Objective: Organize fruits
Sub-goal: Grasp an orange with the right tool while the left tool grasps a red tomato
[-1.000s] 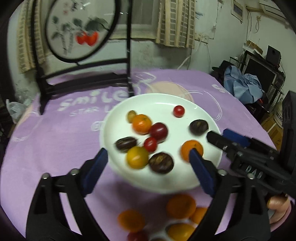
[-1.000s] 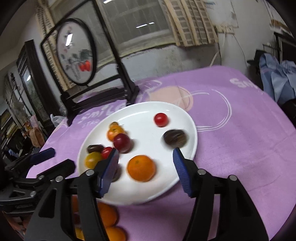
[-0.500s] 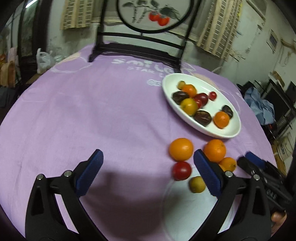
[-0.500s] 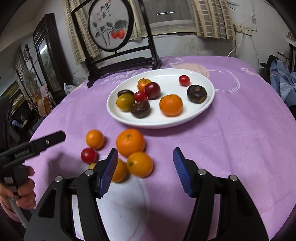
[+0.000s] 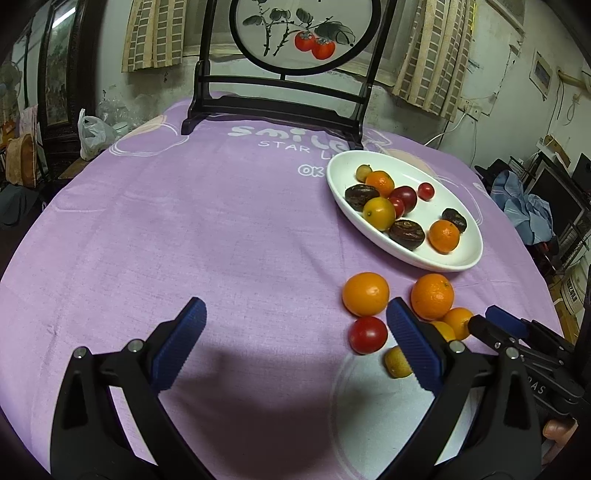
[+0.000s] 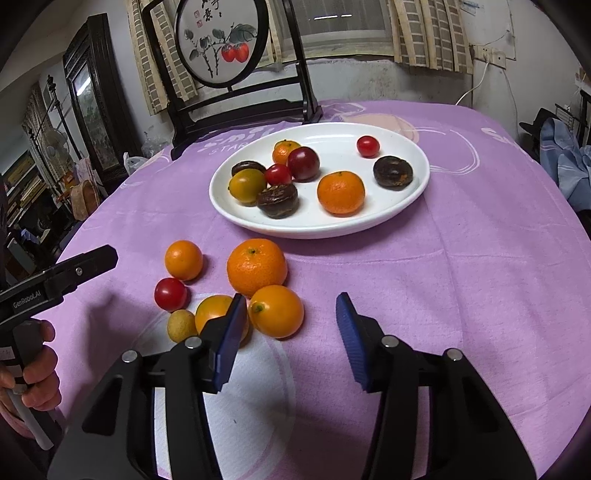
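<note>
A white plate (image 6: 406, 206) (image 5: 469, 258) holds several fruits: oranges, red tomatoes, dark wrinkled fruits. On the purple cloth in front of it lie loose fruits: a large orange (image 6: 256, 266) (image 5: 432, 296), a smaller orange (image 6: 183, 259) (image 5: 365, 293), a red tomato (image 6: 170, 294) (image 5: 368, 334), a small yellow fruit (image 6: 181, 325) (image 5: 396, 362) and two more oranges (image 6: 276, 311). My left gripper (image 5: 295, 343) is open and empty over bare cloth, left of the loose fruits. My right gripper (image 6: 291, 328) is open and empty, just behind the nearest orange.
A dark wooden stand with a round painted screen (image 5: 295, 33) (image 6: 221, 44) stands at the table's far edge. The round table drops off on all sides. A white plastic bag (image 5: 92, 134) and clutter lie beyond the edge.
Both grippers have pulled back from the plate toward the near side. The left one has swung left over bare cloth. The loose fruits have come into full view. Both stay open.
</note>
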A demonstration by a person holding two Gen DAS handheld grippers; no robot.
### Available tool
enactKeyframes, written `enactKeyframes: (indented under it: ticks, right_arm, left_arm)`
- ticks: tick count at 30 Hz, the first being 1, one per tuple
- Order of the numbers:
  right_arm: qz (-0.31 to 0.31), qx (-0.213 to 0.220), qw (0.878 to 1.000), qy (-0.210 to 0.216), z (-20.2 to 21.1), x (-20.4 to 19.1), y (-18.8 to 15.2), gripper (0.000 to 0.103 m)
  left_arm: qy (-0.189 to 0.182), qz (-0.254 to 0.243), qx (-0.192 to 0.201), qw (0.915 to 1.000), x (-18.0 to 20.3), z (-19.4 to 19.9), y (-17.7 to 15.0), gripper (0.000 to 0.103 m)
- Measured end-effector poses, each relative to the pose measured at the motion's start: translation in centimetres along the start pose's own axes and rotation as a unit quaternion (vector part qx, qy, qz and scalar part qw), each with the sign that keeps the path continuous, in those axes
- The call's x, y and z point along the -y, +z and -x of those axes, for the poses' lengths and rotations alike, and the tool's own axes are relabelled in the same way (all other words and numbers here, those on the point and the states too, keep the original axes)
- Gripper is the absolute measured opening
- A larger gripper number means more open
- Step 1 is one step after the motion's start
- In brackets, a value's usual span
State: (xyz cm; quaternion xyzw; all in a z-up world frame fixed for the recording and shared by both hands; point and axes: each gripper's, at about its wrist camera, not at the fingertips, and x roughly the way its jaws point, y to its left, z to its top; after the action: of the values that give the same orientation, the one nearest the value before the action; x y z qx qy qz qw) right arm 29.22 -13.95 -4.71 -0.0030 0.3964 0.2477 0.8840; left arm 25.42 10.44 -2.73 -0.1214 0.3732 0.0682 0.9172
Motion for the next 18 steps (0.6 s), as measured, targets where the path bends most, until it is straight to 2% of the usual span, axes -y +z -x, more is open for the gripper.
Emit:
enactKeyframes:
  ticks: [7, 15, 18]
  right_arm:
    - [0.000, -0.023, 1.000, 0.004, -0.9, -0.1, -0.3, 0.046]
    - [0.003, -0.010, 1.000, 0.002, -1.6, -0.4, -0.3, 0.046]
    - [0.002, -0.010, 1.000, 0.002, -2.1, -0.3, -0.1, 0.042]
  left_arm:
    - [-0.002, 0.005, -0.004, 1.0000, 0.0, 0.0, 0.0, 0.100]
    - [-0.003, 0.004, 0.002, 1.0000, -0.1, 0.2, 0.1, 0.100]
    - [-0.005, 0.008, 0.004, 1.0000, -0.3, 0.4, 0.1, 0.100]
